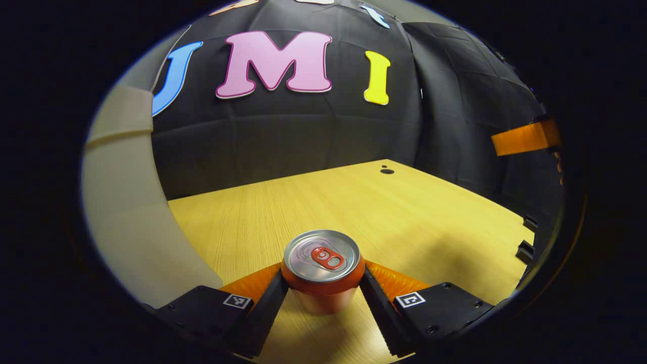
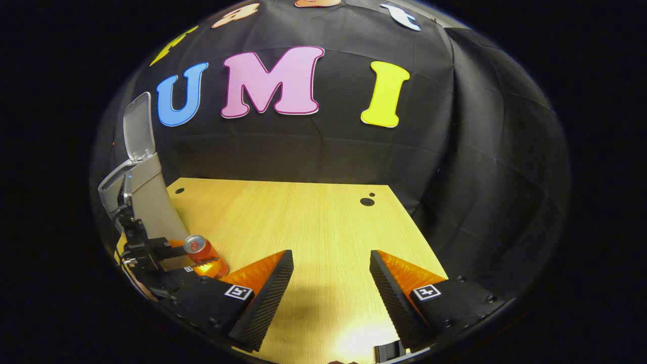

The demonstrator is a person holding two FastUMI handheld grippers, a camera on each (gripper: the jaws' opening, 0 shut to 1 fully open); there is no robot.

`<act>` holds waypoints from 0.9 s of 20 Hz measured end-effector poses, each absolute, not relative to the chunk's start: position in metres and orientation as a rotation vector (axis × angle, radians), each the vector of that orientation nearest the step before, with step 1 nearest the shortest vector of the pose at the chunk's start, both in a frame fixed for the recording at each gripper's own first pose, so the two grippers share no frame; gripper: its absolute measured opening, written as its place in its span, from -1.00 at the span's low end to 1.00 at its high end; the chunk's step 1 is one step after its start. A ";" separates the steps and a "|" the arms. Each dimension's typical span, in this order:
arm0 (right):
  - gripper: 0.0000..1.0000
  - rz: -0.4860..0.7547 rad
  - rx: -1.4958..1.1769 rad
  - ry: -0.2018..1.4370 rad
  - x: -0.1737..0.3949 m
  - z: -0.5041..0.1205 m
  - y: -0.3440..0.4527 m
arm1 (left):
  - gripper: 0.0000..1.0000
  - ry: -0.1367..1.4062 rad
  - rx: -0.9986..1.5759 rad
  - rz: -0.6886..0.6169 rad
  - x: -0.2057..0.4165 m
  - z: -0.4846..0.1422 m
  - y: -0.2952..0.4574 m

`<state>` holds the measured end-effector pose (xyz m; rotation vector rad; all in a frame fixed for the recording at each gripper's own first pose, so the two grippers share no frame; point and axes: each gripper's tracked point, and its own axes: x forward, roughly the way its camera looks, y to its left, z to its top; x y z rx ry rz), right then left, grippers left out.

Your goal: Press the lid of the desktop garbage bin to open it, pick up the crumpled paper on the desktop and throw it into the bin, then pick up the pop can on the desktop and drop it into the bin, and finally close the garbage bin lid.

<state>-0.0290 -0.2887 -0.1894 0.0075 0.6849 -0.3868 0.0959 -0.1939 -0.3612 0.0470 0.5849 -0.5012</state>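
Your left claw point(image 1: 323, 290) hugs the pop can point(image 1: 323, 273), one finger on each side, at 6 o'clock in the left gripper view. The can stands upright on the tabletop point(image 1: 384, 212). Your right claw point(image 2: 331, 283) is wide open and holds nothing. The bin point(image 2: 146, 197) stands at 9 o'clock in the right gripper view, just beside the can, lid point(image 2: 139, 126) up. I see no crumpled paper, so it may be inside. Left to do: lift the can, drop it in, shut the lid.

Red pop can point(image 1: 323, 275), silver top
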 end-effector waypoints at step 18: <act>0.96 -0.219 0.040 0.520 0.048 -0.116 -0.219 | 0.74 0.248 -0.005 -0.273 0.151 -0.045 -0.054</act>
